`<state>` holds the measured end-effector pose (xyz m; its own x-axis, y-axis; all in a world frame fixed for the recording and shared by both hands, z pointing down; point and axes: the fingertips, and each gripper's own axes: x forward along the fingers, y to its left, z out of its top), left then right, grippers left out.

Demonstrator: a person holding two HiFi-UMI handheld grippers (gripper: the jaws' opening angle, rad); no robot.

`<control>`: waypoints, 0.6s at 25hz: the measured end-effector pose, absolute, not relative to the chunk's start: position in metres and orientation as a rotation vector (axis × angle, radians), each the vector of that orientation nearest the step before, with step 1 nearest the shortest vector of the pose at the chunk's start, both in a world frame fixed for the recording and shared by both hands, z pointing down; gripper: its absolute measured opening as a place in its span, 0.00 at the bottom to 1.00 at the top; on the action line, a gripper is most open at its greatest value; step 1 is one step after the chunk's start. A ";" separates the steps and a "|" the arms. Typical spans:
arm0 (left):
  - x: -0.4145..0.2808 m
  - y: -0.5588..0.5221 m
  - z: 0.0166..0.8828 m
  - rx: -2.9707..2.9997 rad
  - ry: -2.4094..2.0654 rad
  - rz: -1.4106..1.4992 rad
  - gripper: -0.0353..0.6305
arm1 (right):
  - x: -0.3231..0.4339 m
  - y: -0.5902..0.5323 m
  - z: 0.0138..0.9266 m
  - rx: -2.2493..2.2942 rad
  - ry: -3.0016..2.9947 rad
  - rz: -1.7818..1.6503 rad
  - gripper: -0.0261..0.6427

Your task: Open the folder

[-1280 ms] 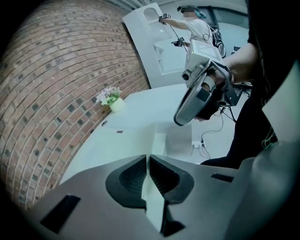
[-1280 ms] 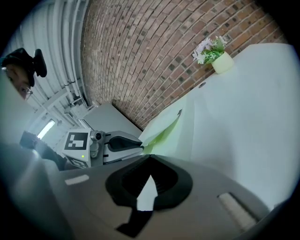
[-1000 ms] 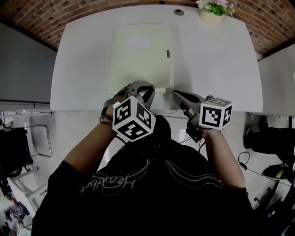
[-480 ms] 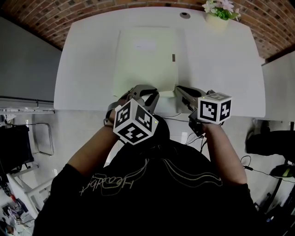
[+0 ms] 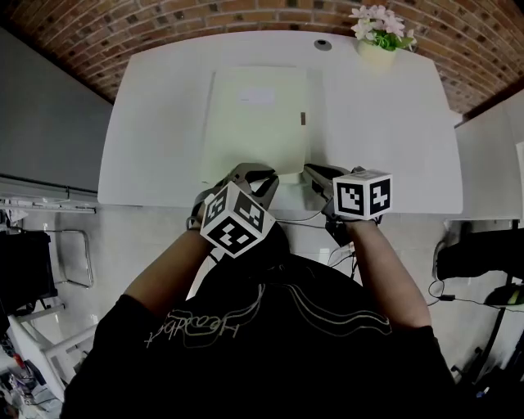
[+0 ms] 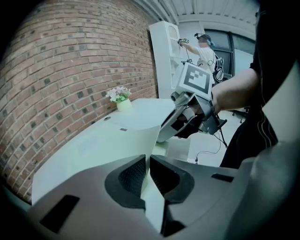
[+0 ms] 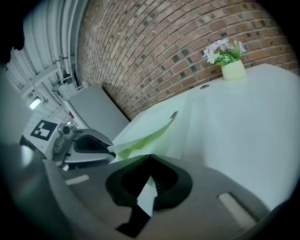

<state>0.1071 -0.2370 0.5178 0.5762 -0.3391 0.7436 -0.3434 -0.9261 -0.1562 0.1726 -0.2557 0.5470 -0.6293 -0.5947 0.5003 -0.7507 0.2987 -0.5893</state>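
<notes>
Pale green folder (image 5: 255, 123) is laid flat on the white worktop (image 5: 385, 139), w/ its near edge by the front. Left hand-held gripper (image 6: 148, 164) is pinched tight on the top cover's near edge, raised a little so the green inside is seen. Right hand-held gripper (image 7: 149, 180) is clamped on a lower layer just beside. Opening is barely begun; the cover is yet to be swung over.

Folder (image 5: 255, 123) of matt pale-green card; table (image 5: 385, 131) smooth, matt white; wall (image 5: 164, 16) of rough red brick.

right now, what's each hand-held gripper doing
Left hand-held gripper: shut on the folder's lifted cover.
Right hand-held gripper: shut on the folder's near edge.
</notes>
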 end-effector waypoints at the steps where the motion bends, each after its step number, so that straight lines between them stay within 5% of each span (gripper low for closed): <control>1: 0.107 -0.237 0.518 2.779 -0.604 1.309 0.09 | 0.172 -0.255 0.547 1.244 -2.370 1.229 0.04; 15: 0.107 -0.237 0.521 2.729 -0.623 1.250 0.09 | 0.168 -0.253 0.552 1.084 -2.358 1.065 0.04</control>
<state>0.1072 -0.2370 0.5214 0.5853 -0.3303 0.7405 -0.3922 -0.9146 -0.0979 0.1675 -0.2526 0.5518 -0.6537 -0.5064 0.5624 -0.7567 0.4295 -0.4929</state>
